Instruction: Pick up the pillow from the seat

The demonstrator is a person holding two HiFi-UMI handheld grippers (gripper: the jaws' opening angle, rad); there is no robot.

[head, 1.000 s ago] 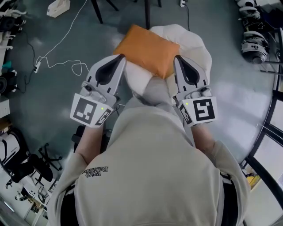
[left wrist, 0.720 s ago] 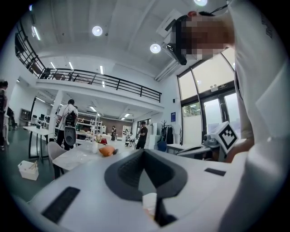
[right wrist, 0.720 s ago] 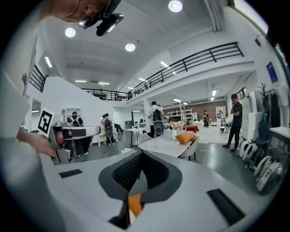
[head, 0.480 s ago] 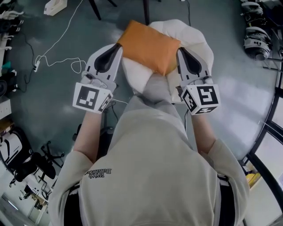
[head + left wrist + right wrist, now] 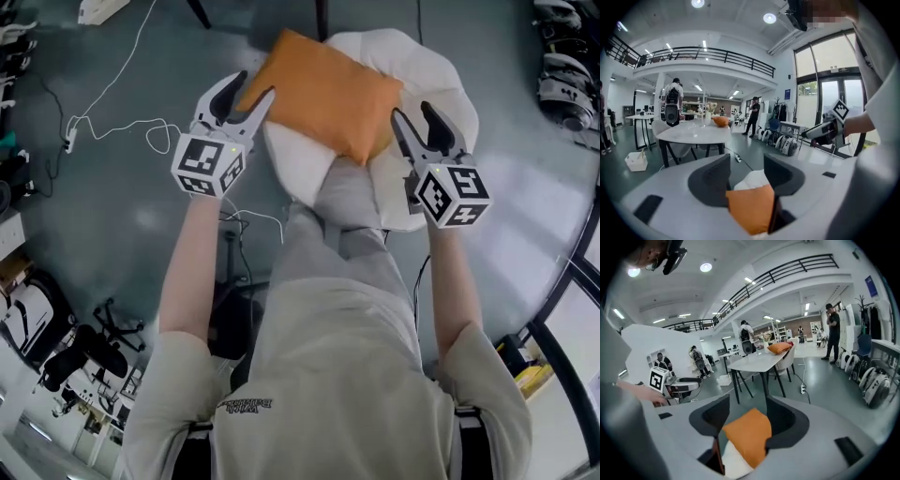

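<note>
We count one orange pillow [image 5: 323,94] on one white seat [image 5: 441,103], and two grippers. Our left gripper [image 5: 253,86] and right gripper [image 5: 413,112] have just been opening; their jaws stand apart, each astride a pillow corner.

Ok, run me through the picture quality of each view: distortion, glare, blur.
Head view: evenly lit, sharp on the square orange fabric pillow, pale glare patches on the grey floor, edges bowed. Left gripper view: strong fisheye, black corners, windows very bright. Right gripper view: same fisheye, balcony railing bent into an arc, ceiling light blooming.
</note>
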